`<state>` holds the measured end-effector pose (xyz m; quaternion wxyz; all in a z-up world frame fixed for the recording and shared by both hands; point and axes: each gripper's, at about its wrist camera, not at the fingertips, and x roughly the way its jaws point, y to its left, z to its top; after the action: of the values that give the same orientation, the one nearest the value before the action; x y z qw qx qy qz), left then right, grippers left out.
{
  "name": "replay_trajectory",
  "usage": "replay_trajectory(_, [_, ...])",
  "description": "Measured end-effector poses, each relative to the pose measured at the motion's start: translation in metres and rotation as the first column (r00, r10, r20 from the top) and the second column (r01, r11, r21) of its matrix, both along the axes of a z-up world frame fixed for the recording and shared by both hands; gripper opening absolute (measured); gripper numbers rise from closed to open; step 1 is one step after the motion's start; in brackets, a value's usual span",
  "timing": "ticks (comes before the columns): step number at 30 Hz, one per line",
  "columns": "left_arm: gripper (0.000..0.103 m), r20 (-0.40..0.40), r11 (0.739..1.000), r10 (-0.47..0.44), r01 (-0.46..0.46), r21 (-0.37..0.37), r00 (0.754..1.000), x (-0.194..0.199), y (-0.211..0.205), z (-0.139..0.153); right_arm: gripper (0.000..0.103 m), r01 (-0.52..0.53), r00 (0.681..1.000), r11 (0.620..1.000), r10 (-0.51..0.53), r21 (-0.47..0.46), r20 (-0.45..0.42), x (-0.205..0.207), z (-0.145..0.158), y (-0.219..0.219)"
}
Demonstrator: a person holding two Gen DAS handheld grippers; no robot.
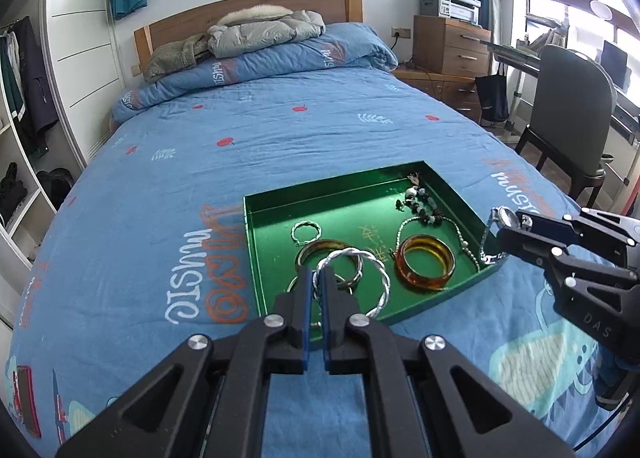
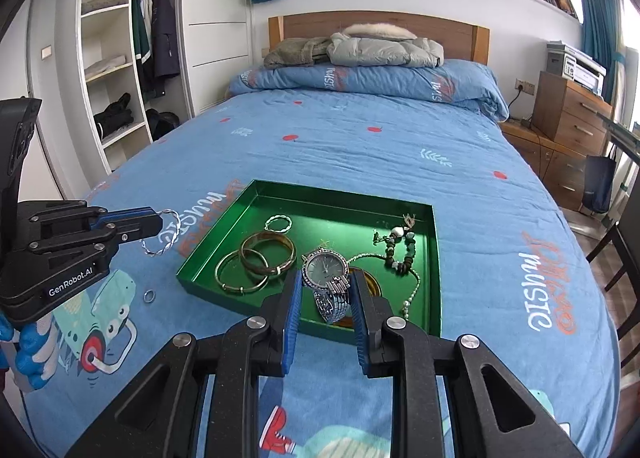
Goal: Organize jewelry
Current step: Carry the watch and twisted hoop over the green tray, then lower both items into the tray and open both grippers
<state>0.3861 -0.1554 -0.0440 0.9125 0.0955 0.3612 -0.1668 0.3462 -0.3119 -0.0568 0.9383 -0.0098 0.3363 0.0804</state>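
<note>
Jewelry above shallow green metal tray (image 2: 224,254) on bed.
Left tongs (image 1: 316,278) pinch twisted silver wire bangle (image 1: 360,278); right tongs (image 2: 326,290) apparently clamp silver link-strap wristwatch (image 2: 326,270).

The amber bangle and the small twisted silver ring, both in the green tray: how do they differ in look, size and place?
1. The amber bangle is a translucent orange-brown; the twisted ring is silver.
2. The bangle has a broad, smooth band; the ring is thin and rope-like.
3. The bangle is clearly larger than the ring.
4. The bangle lies near the tray's right side, the ring towards its left.

Both lie flat in the tray, and no tool holds either.
</note>
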Motion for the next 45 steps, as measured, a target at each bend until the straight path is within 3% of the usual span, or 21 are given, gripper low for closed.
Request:
replay_trajectory(9, [0.003, -0.103, 1.000, -0.002, 0.004, 0.019, 0.995, 0.107, -0.048, -0.031, 0.024, 0.021, 0.996, 0.999, -0.018, 0.044, -0.085, 0.114, -0.032, -0.017])
replay_trajectory(18, [0.004, -0.184, 0.995, -0.019, 0.037, 0.098, 0.983, 0.161, -0.081, -0.076, 0.024, 0.022, 0.971, 0.999, -0.013, 0.033, -0.239, 0.192, -0.079, -0.029])
replay_trajectory(27, [0.004, -0.262, 0.996, 0.019, 0.005, 0.091, 0.965, 0.179, -0.076, -0.108, 0.024, 0.022, 0.950, 1.000, -0.023, -0.008, -0.313, 0.203, -0.105, -0.032])
replay_trajectory(40, [0.005, -0.279, 1.000, 0.023, -0.017, 0.023, 0.960, 0.182, -0.066, -0.110, 0.025, 0.033, 0.944, 0.999, -0.031, -0.001, -0.328, 0.208, -0.109, -0.034])
replay_trajectory(45, [0.008, -0.283, 0.999, 0.038, -0.035, 0.016, 0.958, 0.182, -0.063, -0.109, 0.036, 0.036, 0.946, 0.999, -0.034, -0.001, -0.323, 0.207, -0.108, -0.033])
